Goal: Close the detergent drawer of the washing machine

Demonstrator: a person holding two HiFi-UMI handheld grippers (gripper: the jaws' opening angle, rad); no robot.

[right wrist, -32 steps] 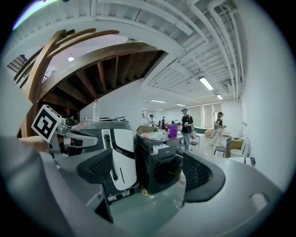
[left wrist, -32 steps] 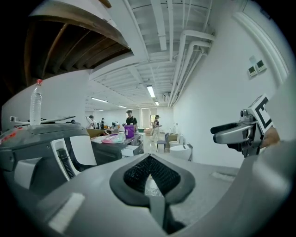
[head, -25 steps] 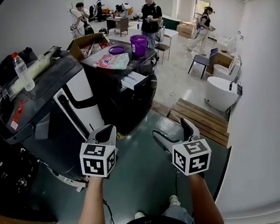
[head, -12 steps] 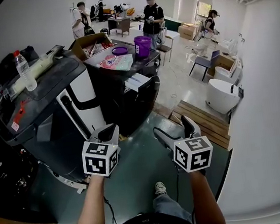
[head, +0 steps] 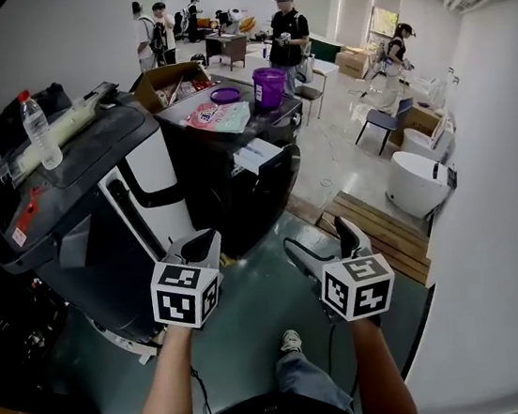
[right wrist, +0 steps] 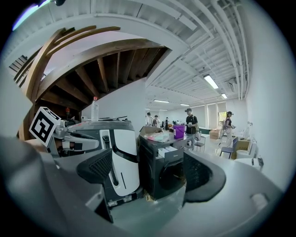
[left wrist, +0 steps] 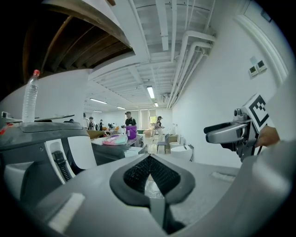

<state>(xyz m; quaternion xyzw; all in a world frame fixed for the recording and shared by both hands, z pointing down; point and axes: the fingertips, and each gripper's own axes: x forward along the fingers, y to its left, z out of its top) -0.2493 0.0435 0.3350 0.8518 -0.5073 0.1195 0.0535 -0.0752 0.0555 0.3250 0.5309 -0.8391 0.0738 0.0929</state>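
Detergent drawer is sticking out of the upper front of the dark washing machine, well apart from both tongs. Nearest, the person is holding the left tongs with their jaws pressing together on nothing. The right tongs are gaping wide, also empty; through that gap the right gripper view is showing the machine's round door with the drawer above it. Neither is touching anything yet.

The closed left tongs are looking like the better blunt pusher. They should be coming forward level, meeting the drawer's front face squarely near its middle, then pushing straight along its track until flush. An off-centre shove is risking a skewed jam.

Farther off, a purple bucket is sitting on the machine's top, with people standing beyond.
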